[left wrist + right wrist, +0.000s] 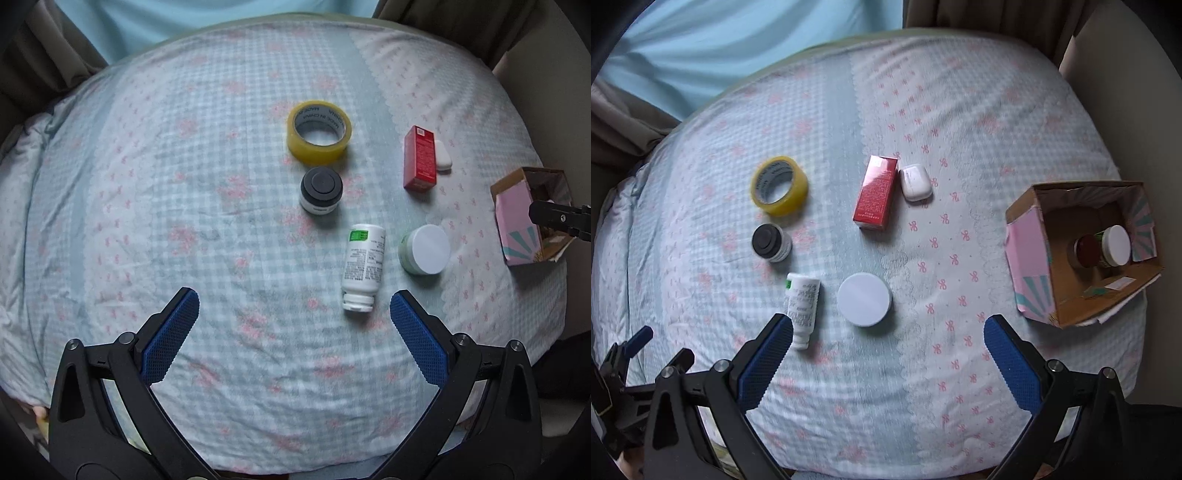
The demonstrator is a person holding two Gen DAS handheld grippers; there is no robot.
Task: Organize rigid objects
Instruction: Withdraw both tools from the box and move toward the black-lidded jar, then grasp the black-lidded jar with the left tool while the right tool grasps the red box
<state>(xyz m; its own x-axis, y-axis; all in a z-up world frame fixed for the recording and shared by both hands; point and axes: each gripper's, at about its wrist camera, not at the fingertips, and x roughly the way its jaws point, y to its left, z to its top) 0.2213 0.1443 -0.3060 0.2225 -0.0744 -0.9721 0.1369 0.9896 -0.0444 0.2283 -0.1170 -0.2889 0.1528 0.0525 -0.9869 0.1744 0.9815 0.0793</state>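
On the bedspread lie a yellow tape roll [319, 131] [779, 185], a small black-lidded jar [321, 194] [772, 243], a white bottle on its side [362, 266] [802, 307], a white-lidded round jar [424, 249] [864, 299], a red box [420, 157] [876, 192] and a white earbud case [443, 155] [915, 182]. An open cardboard box [1030, 240] [514, 221] at the right holds two jars [1102, 246]. My left gripper [293, 325] is open and empty, near the bottle's cap. My right gripper [888, 341] is open and empty, just before the round jar.
The bed drops off at the right beyond the cardboard box. Curtains [979, 18] and a light blue wall [229, 18] stand behind the bed. The left gripper's tip [635, 341] shows at the lower left of the right wrist view.
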